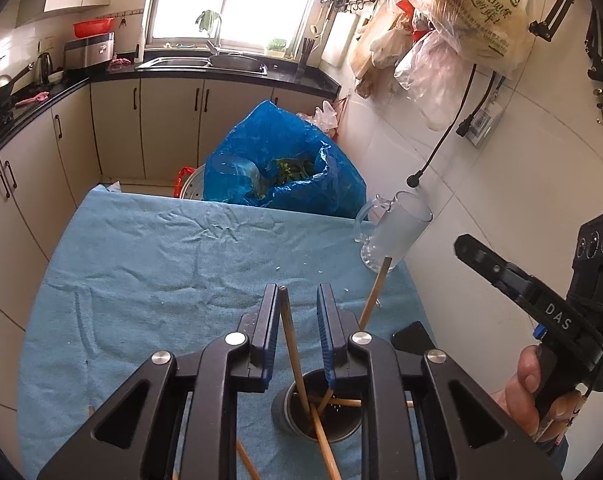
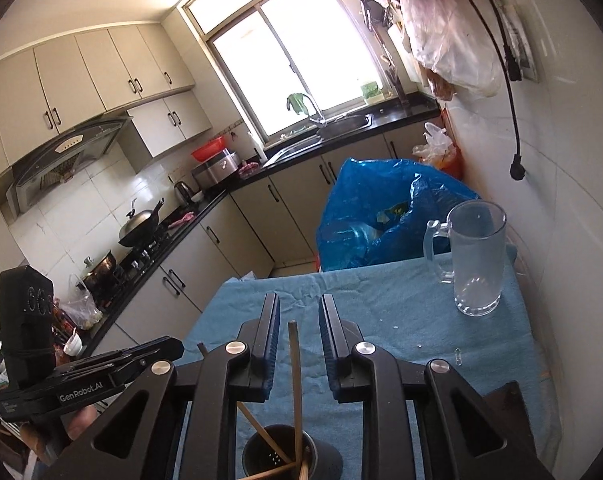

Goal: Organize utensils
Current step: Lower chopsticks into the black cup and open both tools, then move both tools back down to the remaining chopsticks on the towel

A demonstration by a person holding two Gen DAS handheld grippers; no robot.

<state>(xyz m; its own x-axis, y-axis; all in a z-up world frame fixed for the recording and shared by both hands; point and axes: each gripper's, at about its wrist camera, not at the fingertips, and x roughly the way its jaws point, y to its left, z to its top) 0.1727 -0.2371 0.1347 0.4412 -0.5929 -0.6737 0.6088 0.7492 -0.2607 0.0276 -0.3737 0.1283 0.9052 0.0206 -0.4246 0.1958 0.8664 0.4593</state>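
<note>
A dark round utensil holder [image 1: 321,408] stands on the blue towel at the table's near edge, with several wooden chopsticks [image 1: 291,344] leaning in it. It also shows in the right wrist view [image 2: 289,456], with a chopstick [image 2: 296,380] upright in it. My left gripper [image 1: 299,300] is open above the holder, one chopstick rising between its fingers without being pinched. My right gripper [image 2: 299,308] is open above the same holder, a chopstick standing free between its fingers. The right gripper's body [image 1: 549,308] shows at the right of the left wrist view.
A clear glass mug [image 2: 475,256] stands on the blue towel [image 1: 173,264] at the far right by the tiled wall. A blue plastic bag [image 1: 281,164] sits past the table's far edge. A dark phone [image 1: 413,338] lies near the holder. Kitchen counters run along the left and back.
</note>
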